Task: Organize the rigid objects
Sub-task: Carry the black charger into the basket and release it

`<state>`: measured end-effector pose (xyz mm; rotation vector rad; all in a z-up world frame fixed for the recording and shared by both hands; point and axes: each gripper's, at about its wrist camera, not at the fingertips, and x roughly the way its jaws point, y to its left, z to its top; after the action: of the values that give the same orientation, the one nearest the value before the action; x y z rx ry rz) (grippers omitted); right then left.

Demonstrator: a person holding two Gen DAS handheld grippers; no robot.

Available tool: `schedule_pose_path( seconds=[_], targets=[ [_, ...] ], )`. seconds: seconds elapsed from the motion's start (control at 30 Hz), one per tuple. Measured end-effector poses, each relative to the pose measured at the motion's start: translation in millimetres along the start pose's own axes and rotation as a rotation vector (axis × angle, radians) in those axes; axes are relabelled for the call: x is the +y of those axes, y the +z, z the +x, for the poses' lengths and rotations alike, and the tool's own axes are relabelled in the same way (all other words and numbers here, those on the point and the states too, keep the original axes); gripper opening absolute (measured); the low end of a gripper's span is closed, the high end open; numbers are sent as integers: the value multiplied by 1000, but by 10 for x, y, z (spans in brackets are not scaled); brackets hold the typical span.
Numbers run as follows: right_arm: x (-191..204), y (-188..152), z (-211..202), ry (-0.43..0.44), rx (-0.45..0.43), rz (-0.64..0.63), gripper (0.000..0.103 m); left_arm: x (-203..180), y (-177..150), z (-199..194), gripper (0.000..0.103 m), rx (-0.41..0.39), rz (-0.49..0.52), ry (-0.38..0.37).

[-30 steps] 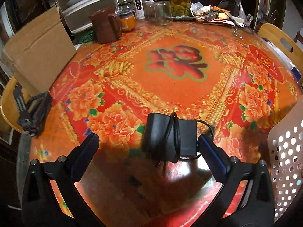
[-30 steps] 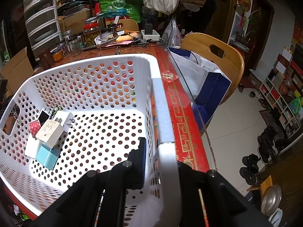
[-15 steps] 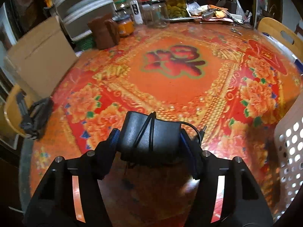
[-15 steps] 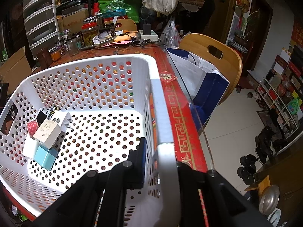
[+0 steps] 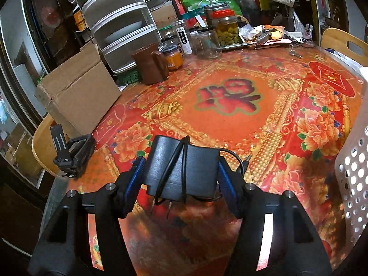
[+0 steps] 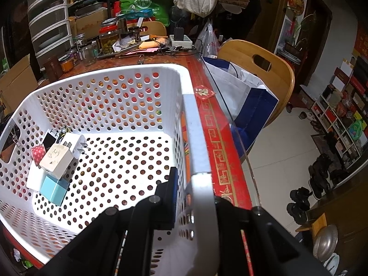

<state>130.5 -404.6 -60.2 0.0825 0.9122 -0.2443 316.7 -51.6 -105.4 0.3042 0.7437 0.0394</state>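
Both grippers were found clamped: the left gripper (image 5: 181, 174) was closed on the black power adapter (image 5: 182, 169), its blue pads pressed against the block's two short ends, while the right gripper (image 6: 195, 197) was closed over the rim of the white basket (image 6: 192, 128), presumably to steady it for loading. The adapter was held just above the red floral tablecloth (image 5: 230, 105), with the basket's wall seen at three o'clock. A matte, boxy body was seen, wrapped by its thin cord, with two prongs pointing down. Small chargers (image 6: 56, 161) were already gathered at nine o'clock inside the basket.
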Motion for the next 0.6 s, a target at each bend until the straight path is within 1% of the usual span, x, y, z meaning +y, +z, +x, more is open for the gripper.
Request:
schedule_pose_path(
  seconds=[0.07,0.27,0.4,0.5,0.6],
  targets=[
    [5,7,4,0,2,-2,11,-4,-4,-82,59,-7,1,-1],
    [29,1,2,11,-3,-11,11,24,23,-426,60,-47,23,31],
    [26,-11,-8,28,-14,-13,11,70,106,-779,60,-87,30,40],
    [22,-5,-11,31,-18,-15,11,80,199,-1100,60,-133,39,56],
    [26,1,-15,33,-24,-19,11,74,302,-1422,60,-163,44,42]
  ],
)
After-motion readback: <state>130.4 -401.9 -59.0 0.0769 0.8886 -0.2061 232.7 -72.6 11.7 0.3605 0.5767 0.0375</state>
